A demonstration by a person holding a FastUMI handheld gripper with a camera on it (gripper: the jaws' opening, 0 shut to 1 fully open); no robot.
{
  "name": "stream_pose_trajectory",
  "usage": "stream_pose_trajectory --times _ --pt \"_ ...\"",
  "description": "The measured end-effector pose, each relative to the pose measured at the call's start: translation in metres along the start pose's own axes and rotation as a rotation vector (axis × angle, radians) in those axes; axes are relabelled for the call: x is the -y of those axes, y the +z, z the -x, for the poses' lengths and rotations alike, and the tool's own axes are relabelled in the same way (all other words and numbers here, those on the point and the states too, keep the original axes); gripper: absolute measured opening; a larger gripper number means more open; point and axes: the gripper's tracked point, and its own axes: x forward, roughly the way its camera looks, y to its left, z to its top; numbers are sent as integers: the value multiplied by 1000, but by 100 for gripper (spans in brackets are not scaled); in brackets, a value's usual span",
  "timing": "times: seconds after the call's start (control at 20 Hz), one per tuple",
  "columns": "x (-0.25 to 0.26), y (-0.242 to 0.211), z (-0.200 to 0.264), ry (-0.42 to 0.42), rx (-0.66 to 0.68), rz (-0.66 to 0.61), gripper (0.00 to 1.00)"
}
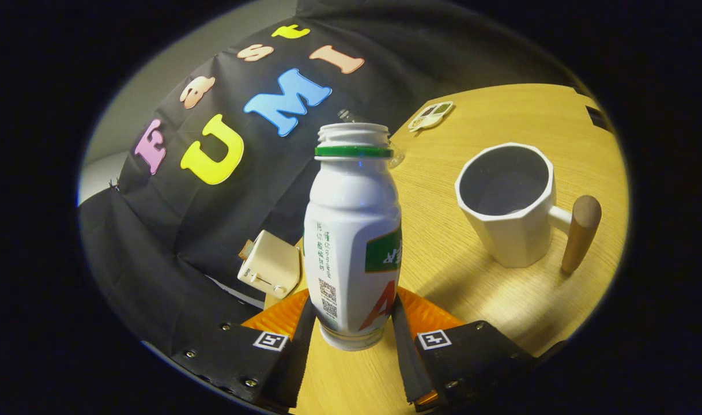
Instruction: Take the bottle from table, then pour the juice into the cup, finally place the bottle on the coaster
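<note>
A white juice bottle (351,242) with a green neck ring and no cap stands upright between my fingers. My gripper (352,314) is shut on the bottle, both fingers pressing its lower sides. Its base is just above or on the wooden table (478,288); I cannot tell which. A white faceted cup (504,202) with a wooden handle stands to the right of the bottle, a little beyond the fingers, and looks empty. Far beyond, near the back of the table, lies a small flat coaster (430,115).
A small cream box (269,270) sits at the table's left edge, close to the left finger. Something small and clear (396,157) shows behind the bottle's neck. The black booth cloth hangs past the table's left and far edges.
</note>
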Motion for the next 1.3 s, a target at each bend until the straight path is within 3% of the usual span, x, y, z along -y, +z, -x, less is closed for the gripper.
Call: stream_pose_trajectory --times 0.8,1.3 --pt "6 5 -4 -25 -32 -325 67" --pt "6 1 2 -43 -81 -457 67"
